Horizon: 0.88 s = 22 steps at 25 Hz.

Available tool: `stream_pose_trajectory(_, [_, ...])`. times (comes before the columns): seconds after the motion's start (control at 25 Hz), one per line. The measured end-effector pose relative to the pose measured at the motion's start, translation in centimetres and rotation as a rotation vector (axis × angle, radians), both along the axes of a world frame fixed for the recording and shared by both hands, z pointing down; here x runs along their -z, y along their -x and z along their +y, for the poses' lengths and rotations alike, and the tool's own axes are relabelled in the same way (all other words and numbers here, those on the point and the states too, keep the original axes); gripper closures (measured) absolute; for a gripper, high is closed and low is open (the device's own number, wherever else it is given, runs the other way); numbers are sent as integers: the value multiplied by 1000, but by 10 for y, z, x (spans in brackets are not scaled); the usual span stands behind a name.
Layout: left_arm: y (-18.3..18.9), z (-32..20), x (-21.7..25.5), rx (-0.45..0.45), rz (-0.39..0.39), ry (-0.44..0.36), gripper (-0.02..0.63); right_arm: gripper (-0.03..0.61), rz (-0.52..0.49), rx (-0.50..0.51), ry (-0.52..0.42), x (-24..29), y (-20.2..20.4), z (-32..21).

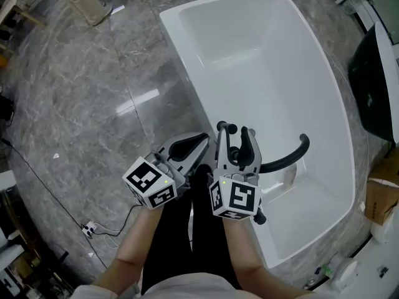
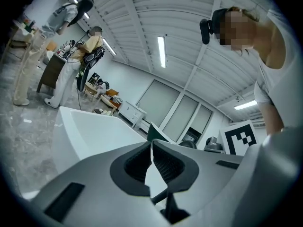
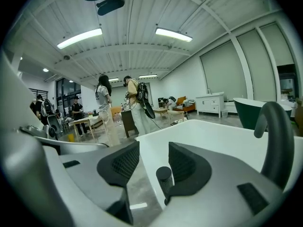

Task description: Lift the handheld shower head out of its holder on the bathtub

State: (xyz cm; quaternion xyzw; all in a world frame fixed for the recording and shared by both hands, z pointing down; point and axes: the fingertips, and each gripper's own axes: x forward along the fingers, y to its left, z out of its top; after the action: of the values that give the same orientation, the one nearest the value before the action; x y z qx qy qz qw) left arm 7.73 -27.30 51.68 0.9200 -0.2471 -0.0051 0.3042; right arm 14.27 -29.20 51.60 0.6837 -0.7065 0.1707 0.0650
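Observation:
The white bathtub [image 1: 187,73] fills the middle of the head view, with a black curved spout [image 1: 293,156] over its near rim. In the right gripper view a black ribbed cylinder, the top of the handheld shower head [image 3: 164,176], stands upright between the jaws, close to the right pad and apart from the left one. My right gripper [image 3: 154,148] is open around it and points up along the rim [image 1: 234,131]. In the head view that gripper hides most of the shower head. My left gripper [image 1: 204,139] hangs just left of it, shut on nothing [image 2: 151,145].
Grey marble floor [image 1: 93,92] lies left of the tub. A white power strip with cable [image 1: 92,229] lies on it near my legs. A cardboard box [image 1: 380,198] and a black panel [image 1: 374,86] stand to the right. Several people [image 3: 106,110] stand far behind. The spout [image 3: 277,136] rises at the right.

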Motion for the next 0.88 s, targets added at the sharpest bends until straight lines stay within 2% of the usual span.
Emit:
stream_pose_trajectory(0.32, [-8, -10, -22, 1, 14, 38, 594, 396, -10, -12, 57, -31, -9, -10])
stream_pose_trajectory(0.56, [-12, -16, -41, 7, 8, 60, 594, 396, 43, 28, 77, -50, -5, -18])
stream_pose_trajectory(0.88, [-9, -22, -75, 40, -2, 93, 594, 396, 53, 8, 117, -88, -4, -23])
